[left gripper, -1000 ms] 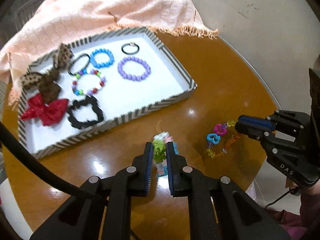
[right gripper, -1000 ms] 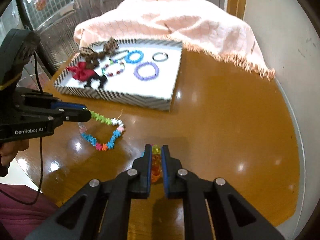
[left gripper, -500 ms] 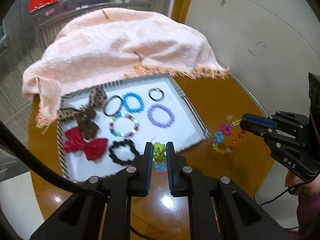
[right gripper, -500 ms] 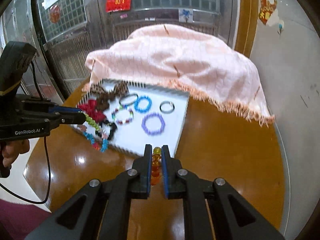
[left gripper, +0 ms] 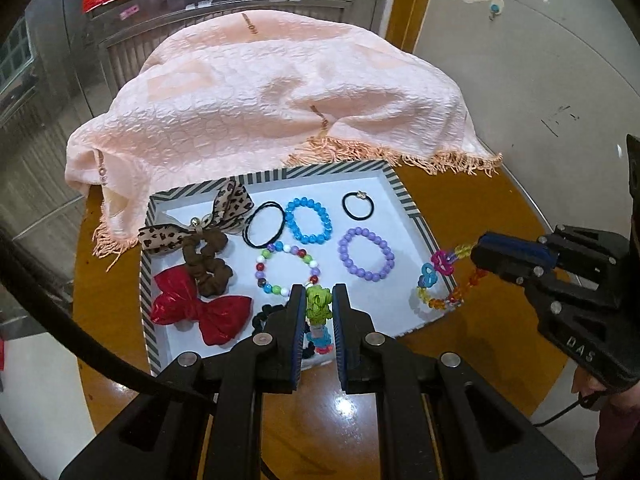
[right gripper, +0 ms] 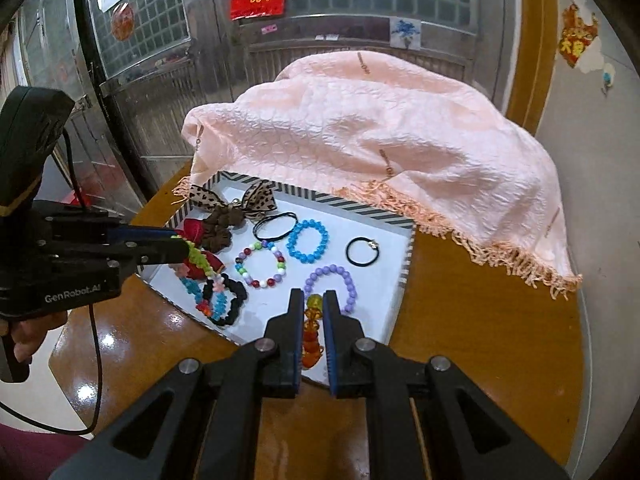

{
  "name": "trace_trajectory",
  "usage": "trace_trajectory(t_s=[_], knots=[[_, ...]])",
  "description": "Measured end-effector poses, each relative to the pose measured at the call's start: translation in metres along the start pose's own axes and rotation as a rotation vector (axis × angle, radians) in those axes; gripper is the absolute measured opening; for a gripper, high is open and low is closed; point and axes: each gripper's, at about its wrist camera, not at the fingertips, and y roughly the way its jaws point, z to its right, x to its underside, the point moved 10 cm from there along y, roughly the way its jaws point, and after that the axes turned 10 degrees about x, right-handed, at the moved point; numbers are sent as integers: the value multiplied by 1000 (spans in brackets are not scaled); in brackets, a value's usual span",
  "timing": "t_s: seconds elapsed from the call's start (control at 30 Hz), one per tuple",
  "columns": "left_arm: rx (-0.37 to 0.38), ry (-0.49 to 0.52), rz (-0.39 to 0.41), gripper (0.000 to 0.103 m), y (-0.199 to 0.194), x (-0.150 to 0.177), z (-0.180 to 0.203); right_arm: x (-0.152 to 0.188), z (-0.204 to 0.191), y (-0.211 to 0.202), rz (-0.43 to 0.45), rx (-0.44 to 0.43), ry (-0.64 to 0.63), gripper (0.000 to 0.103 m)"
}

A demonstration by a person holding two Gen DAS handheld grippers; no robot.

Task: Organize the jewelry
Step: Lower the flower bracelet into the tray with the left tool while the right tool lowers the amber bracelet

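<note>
Two grippers each carry one bracelet above the striped tray [left gripper: 404, 196]. The left gripper [left gripper: 318, 312] is clamped on a flower-bead bracelet [right gripper: 204, 276], whose green, pink and blue links dangle over the tray's near left corner. The right gripper [right gripper: 313, 316] is clamped on a clear-bead bracelet [left gripper: 440, 276] with pink and blue heart links, hanging over the tray's near right edge.

Eight pieces lie in the tray: three bead bracelets, namely a blue bracelet [left gripper: 308, 220], a purple bracelet [left gripper: 366, 254] and a multicolour bracelet [left gripper: 286, 270]. There are two thin black hair ties, one doubled [left gripper: 264, 224] and one with a small charm [left gripper: 358, 206]. A leopard-print bow on a brown scrunchie [left gripper: 204, 252], a red bow [left gripper: 200, 304] and a black scrunchie [right gripper: 230, 296] fill the left and near side.

Bare white floor shows at the tray's near right, in front of the purple bracelet, and along its far edge. A peach fringed cloth [left gripper: 280, 92] overlaps the tray's far left corner. The round wooden table [left gripper: 480, 208] lies open to the right of the tray up to its metal rim.
</note>
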Motion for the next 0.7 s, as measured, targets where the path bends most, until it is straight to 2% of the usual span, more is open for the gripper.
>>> trace_trajectory(t_s=[0.3, 0.7], knots=[[-9, -22, -11, 0, 13, -7, -10, -5, -23, 22, -38, -47, -43, 9], [-9, -58, -47, 0, 41, -15, -26, -4, -47, 52, -95, -135, -39, 9]])
